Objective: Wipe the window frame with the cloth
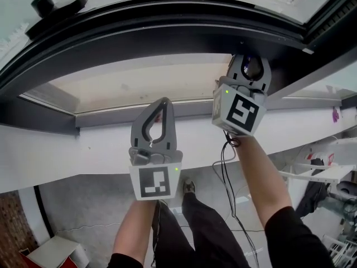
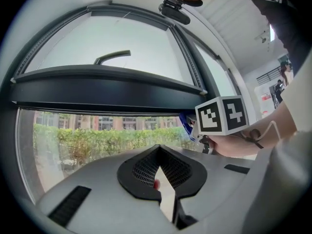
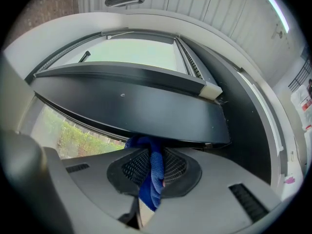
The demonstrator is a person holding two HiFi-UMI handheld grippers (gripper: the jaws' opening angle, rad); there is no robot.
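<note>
Right gripper jaws clamped on blue fabric cloth, cloth top against black window frame. Left gripper jaws together, empty.

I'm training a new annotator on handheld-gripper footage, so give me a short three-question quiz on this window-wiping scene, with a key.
1. Short answer: which tongs grip the blue terry cloth?
2. True or false: the left tongs are shut with nothing between them.
3. Multiple choice: the cloth's upper end presses against
A. the white sill
B. the lower edge of the dark window frame
C. the black window handle

Key:
1. The right tongs.
2. True.
3. B.
</note>
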